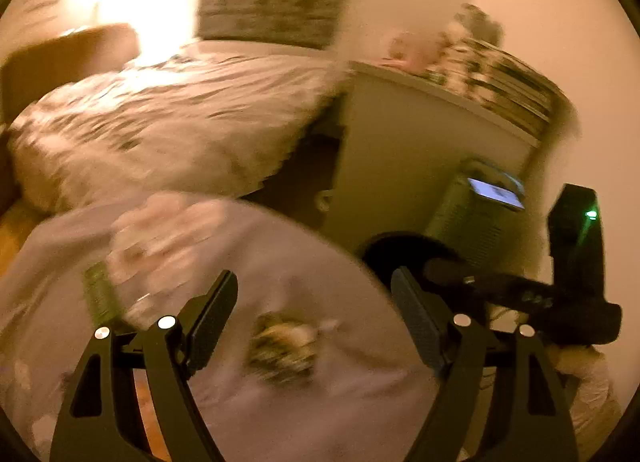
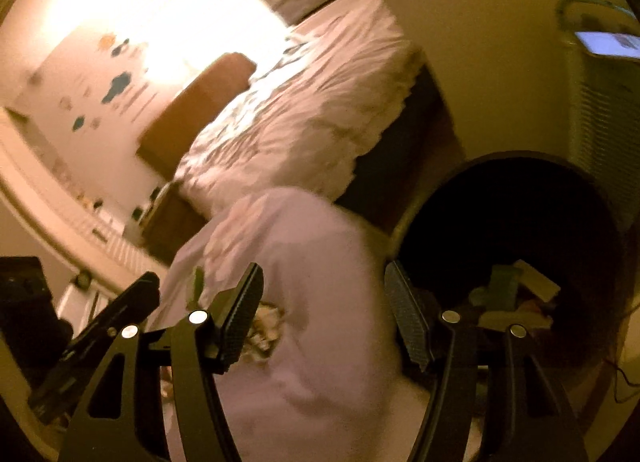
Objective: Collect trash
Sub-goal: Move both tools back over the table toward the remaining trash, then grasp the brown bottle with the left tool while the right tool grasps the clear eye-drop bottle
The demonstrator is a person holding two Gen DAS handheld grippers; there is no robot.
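Observation:
Both views are blurred by motion. A crumpled wrapper (image 1: 282, 350) lies on a pale round table (image 1: 280, 258), just ahead of my left gripper (image 1: 314, 314), which is open and empty. A clear bottle with a green label (image 1: 102, 294) lies on the table at the left. In the right wrist view my right gripper (image 2: 324, 310) is open and empty above the same table (image 2: 320, 262), with the wrapper (image 2: 266, 332) by its left finger. A dark round bin (image 2: 512, 246) holding several scraps stands to the right; it also shows in the left wrist view (image 1: 400, 250).
A bed with a rumpled white duvet (image 1: 168, 122) lies beyond the table. A white cabinet (image 1: 420, 142) and a ribbed unit with a lit screen (image 1: 480, 214) stand at the right. The other gripper's body (image 1: 576, 262) is close on the right.

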